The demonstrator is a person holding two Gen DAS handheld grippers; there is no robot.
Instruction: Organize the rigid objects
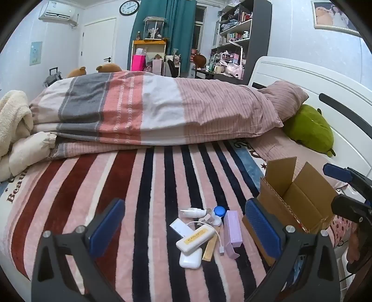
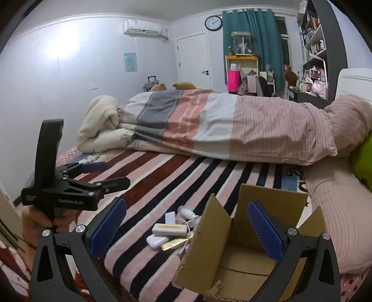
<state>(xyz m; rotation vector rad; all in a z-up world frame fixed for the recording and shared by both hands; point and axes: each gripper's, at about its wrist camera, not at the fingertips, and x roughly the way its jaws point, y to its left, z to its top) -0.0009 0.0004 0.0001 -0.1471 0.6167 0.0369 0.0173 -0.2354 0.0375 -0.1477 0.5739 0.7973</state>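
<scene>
Both grippers stand wide and hold nothing: the left gripper [image 1: 186,230] hangs low over the striped blanket [image 1: 97,185], its blue pads [image 1: 105,226] framing a small pile of items, and the right gripper [image 2: 187,230] hovers over the open box [image 2: 232,255], one pad above its inside. A hand [image 2: 44,219] grips the left tool's handle from below, seen from the right wrist. In the pile lie a white case [image 1: 190,257], a cream pack [image 1: 195,237] with a cable, a gold strip [image 1: 210,249], a lilac box [image 1: 232,230], a spray bottle [image 1: 191,212] and a blue cap [image 1: 219,211], all just left of the box. Beyond, a folded quilt [image 1: 139,109] crosses the bed, a green plush [image 1: 309,127] by the headboard [image 1: 302,76]. Farther off stand a door [image 1: 98,41], curtain [image 1: 162,11], shelves [image 1: 237,34] and clock [image 1: 129,7].
</scene>
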